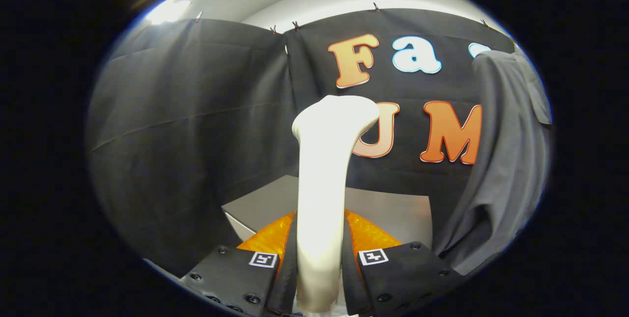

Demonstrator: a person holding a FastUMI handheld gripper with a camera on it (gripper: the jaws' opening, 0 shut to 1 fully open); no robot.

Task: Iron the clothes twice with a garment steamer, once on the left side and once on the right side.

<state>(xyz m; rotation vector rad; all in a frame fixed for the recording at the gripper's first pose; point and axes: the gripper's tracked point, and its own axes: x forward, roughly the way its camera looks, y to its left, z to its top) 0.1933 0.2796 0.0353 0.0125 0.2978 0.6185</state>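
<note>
Steamer: white garment steamer (322, 194) stood upright between the two fingers, its slim handle rising from the grip to a flared head that tipped toward the right.
Gripper: gripper (319, 258) was closed on the steamer's handle, both fingers pressed against its sides, with no gap visible between pads and handle.
Garment: grey shirt (506, 159) hung to the right of the steamer, well beyond the fingers, draped in loose folds against the booth's black cloth wall (196, 125); steamer head was apart from it and not touching.
Surface: grey table (393, 211) lay just ahead of the fingers, behind the steamer's handle, with its far edge near the cloth wall.
Backdrop: dark cloth was clipped along its top edge, a pale ceiling above it.
</note>
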